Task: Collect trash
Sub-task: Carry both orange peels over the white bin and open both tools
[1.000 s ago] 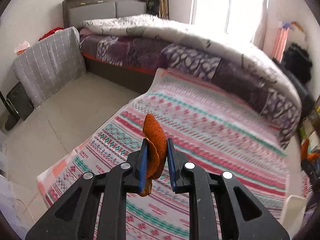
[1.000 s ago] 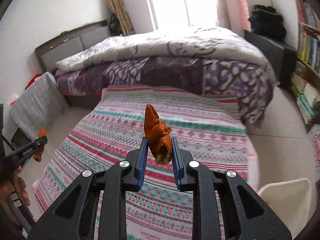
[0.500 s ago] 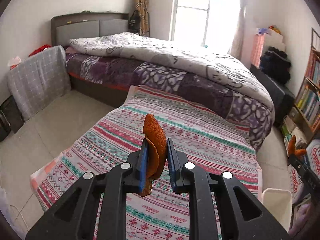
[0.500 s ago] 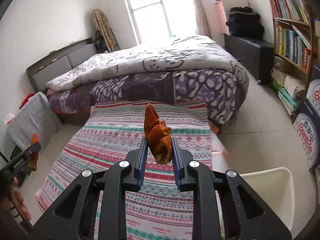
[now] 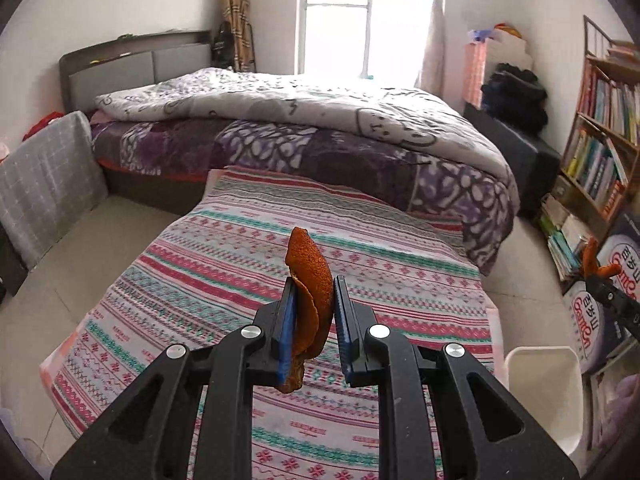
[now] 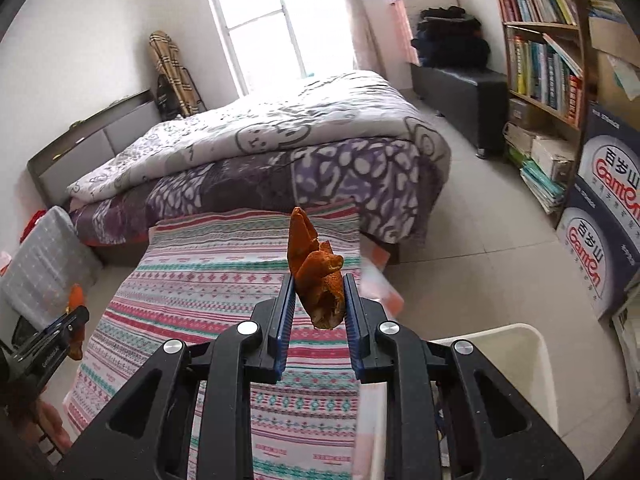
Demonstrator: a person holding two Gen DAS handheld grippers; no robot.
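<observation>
My left gripper point(image 5: 314, 304) is shut on a curved strip of orange peel point(image 5: 310, 276), held above the striped blanket point(image 5: 240, 264). A crumpled piece of orange peel point(image 6: 318, 276) is pinched in my right gripper point(image 6: 318, 296), also over the striped blanket point(image 6: 224, 264). The white trash bin point(image 6: 516, 356) stands on the floor to the lower right of the right gripper; in the left wrist view the white trash bin point(image 5: 540, 392) sits at the lower right. The right gripper with its peel point(image 5: 596, 268) shows at the right edge of the left wrist view, the left gripper with its peel point(image 6: 74, 320) at the left edge of the right wrist view.
A bed with a purple and white quilt point(image 5: 320, 128) lies beyond the blanket. A bookshelf point(image 6: 552, 48) and stacked printed cartons point(image 6: 604, 216) line the right wall. A grey checked cushion point(image 5: 44, 180) leans at the left. A dark bench with black clothes point(image 6: 460, 60) stands near the window.
Both grippers have swung to the right with their peels still held; the bookshelf, cartons and white bin have come further into both views.
</observation>
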